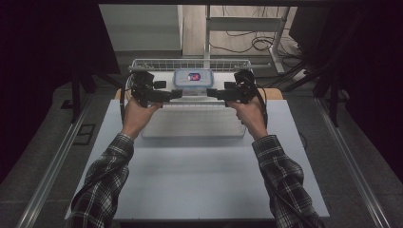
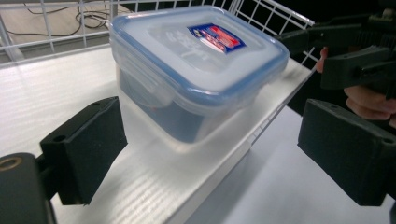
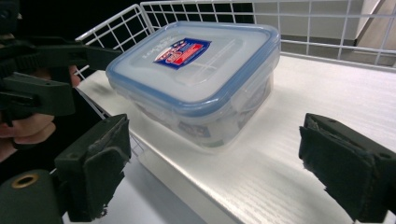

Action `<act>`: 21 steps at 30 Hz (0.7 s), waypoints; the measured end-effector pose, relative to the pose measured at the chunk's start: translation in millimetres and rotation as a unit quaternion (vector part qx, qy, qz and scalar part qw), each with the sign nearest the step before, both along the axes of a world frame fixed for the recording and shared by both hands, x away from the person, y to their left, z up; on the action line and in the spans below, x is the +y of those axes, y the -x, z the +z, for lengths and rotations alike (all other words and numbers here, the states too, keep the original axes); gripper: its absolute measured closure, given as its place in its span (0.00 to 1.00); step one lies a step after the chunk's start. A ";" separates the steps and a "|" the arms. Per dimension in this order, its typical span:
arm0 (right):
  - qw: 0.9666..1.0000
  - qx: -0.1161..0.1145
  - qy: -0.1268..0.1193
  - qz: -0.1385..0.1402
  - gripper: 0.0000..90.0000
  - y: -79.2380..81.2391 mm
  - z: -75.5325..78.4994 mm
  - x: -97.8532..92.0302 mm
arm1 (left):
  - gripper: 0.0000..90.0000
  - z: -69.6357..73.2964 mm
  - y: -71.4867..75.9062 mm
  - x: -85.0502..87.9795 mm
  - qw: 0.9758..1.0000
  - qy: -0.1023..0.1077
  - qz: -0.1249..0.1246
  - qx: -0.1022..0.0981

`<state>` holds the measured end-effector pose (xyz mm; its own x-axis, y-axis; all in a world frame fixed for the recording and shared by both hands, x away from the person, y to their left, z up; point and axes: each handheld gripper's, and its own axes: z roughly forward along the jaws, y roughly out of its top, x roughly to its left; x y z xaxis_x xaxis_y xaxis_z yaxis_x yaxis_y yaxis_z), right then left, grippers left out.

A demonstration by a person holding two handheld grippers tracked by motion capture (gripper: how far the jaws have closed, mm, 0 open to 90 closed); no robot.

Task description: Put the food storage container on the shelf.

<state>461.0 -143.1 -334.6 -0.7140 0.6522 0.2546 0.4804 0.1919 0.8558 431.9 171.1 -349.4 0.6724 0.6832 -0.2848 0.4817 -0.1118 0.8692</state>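
A clear plastic food box [image 1: 192,78] with a blue-rimmed lid and a red and blue label stands on a white board [image 2: 46,98] inside a white wire basket [image 1: 142,63]. My left gripper [image 1: 178,93] and right gripper [image 1: 211,93] point at each other just in front of the box, both open. In the left gripper view the box [image 2: 196,56] lies just beyond my left gripper [image 2: 215,121], with no pad touching it, and the right gripper [image 2: 345,51] shows at the far right. In the right gripper view the box [image 3: 196,70] sits ahead of my right gripper [image 3: 217,133], untouched.
The basket [image 3: 327,18] stands at the far end of a pale table [image 1: 199,175]. A ribbed white panel [image 1: 192,121] lies in front of it. Metal desk legs and cables [image 1: 256,42] are behind the table. Dark floor borders both sides.
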 end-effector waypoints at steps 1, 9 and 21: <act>1.000 0.000 0.000 0.000 0.09 0.0 0.0 0.0 | 0.07 0.3 2.5 -0.4 1.000 -0.004 0.000 -0.004; 1.000 -0.023 0.017 0.005 0.05 14.1 -1.9 -1.2 | 0.04 -0.5 18.5 1.2 1.000 -0.015 -0.009 -0.020; 0.998 -0.055 0.023 0.024 0.04 42.1 -4.8 0.1 | 0.04 -4.3 51.9 -9.4 0.997 -0.036 -0.034 -0.053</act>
<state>418.9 -143.0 -339.3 -0.7665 0.6261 0.1431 0.3732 0.2529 0.8926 380.0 161.7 -353.7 0.7409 0.6518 -0.1619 0.3773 -0.2045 0.9032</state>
